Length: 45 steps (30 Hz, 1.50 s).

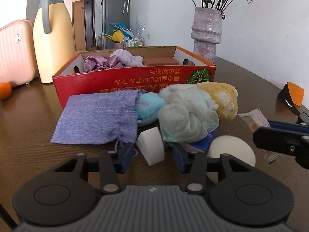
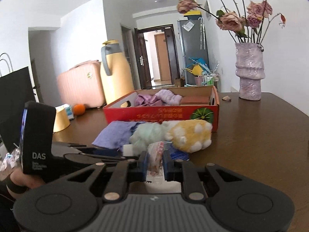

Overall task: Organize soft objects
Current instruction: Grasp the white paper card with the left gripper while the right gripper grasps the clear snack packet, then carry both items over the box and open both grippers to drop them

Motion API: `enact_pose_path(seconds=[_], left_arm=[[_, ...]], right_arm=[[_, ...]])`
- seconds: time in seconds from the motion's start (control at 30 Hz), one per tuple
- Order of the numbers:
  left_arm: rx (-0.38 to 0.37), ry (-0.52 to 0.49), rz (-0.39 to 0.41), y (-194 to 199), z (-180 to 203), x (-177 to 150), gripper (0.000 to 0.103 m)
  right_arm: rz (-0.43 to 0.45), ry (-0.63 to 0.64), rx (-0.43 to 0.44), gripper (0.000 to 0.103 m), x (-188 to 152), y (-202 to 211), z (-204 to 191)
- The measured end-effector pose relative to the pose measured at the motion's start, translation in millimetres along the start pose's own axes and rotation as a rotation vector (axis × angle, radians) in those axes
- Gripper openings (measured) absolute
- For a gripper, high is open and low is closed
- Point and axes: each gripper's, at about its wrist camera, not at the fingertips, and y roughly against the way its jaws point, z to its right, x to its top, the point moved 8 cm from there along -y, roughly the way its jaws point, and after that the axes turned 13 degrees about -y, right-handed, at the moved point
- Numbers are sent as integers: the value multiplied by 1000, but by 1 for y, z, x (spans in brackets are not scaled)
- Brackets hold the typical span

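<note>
A red cardboard box (image 1: 133,83) holds a purple satin bow (image 1: 102,62), a lilac fluffy item (image 1: 127,57) and a brown sponge (image 1: 161,60). In front of it lie a purple cloth pouch (image 1: 96,119), a blue plush (image 1: 148,107), a pale green mesh puff (image 1: 185,116) and a yellow plush paw (image 1: 222,98). My left gripper (image 1: 153,152) is open, its fingers either side of a white foam wedge (image 1: 152,147). A white round pad (image 1: 231,150) lies to its right. My right gripper (image 2: 154,164) is shut on a clear plastic packet (image 2: 156,154).
A cream thermos jug (image 1: 52,38), a pink suitcase (image 1: 15,54) and an orange (image 1: 4,90) stand at the left. A lilac vase (image 1: 207,32) with dried roses stands behind the box at the right. A black paper bag (image 2: 13,100) is at the far left.
</note>
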Motion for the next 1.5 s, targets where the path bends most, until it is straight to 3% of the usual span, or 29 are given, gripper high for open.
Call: enact_pose_path(seconds=[0.03, 0.07, 0.17, 0.43, 0.73, 0.97, 1.1, 1.23, 1.4, 1.5], left_arm=[[-1, -1, 1, -1, 1, 1, 41], [-4, -3, 0, -2, 2, 1, 24], [11, -30, -1, 2, 3, -1, 20], [-10, -9, 60, 65, -2, -16, 19], [-1, 31, 192, 162, -21, -25, 19], [-4, 45, 266, 192, -31, -21, 19], [-22, 50, 276, 180, -47, -2, 19], [-53, 23, 258, 141, -75, 40, 19], [-19, 6, 182, 60, -124, 101, 19], [-49, 45, 98, 3, -150, 121, 19]], right_arm=[[0, -8, 2, 16, 0, -2, 2], [-1, -16, 4, 16, 0, -4, 4], [-15, -27, 10, 16, -4, -9, 5], [-12, -17, -14, 16, -13, 12, -7], [19, 0, 20, 16, -24, 50, -58], [46, 58, 52, 16, -27, 74, -98], [41, 69, 66, 16, -17, 70, -106], [50, 85, 92, 16, 23, 44, -105], [-5, 13, 109, 16, 103, -41, -81], [-87, -110, 106, 16, 142, -110, -59]])
